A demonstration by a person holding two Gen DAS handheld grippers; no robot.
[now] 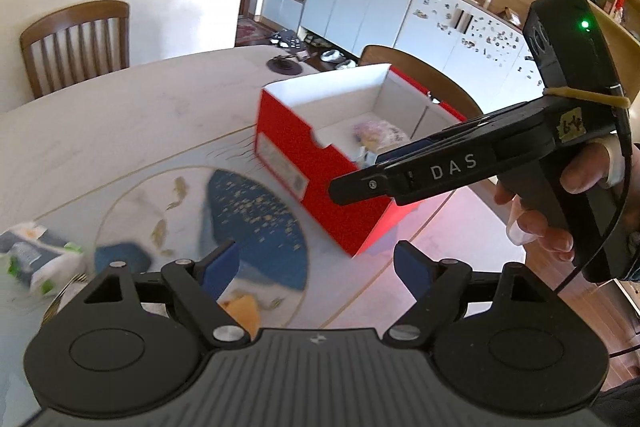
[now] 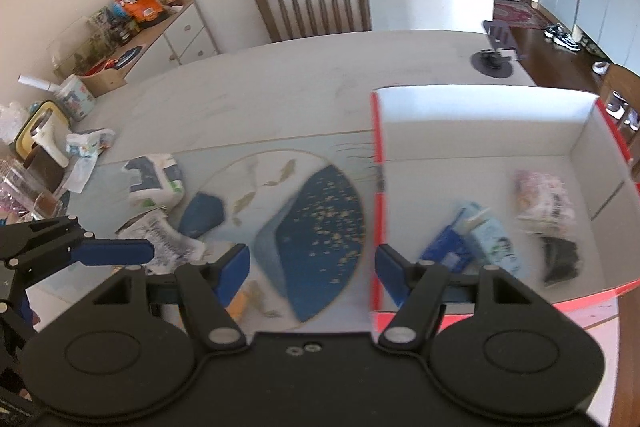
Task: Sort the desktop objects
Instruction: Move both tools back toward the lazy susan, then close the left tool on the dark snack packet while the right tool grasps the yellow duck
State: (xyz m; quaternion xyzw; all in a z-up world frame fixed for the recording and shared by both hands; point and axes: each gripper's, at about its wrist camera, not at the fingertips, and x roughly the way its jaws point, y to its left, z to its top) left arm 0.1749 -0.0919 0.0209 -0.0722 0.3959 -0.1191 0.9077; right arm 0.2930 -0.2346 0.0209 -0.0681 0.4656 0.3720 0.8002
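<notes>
Both tongs are spread wide and holding nothing: the left gripper [image 1: 316,267] hangs over the placemat [image 1: 256,211], the right gripper [image 2: 312,267] sits over the near-left wall of the red box [image 2: 378,195]. That box already has a blue carton [image 2: 476,243] and a snack bag [image 2: 544,195] inside. Left of the mat, a tissue pack [image 2: 154,179], dark blue pouch [image 2: 202,215] and printed wrapper [image 2: 164,241] are waiting. I'd guess the wrapper's next: come in low, pinch its middle, lift clear over the box wall.
</notes>
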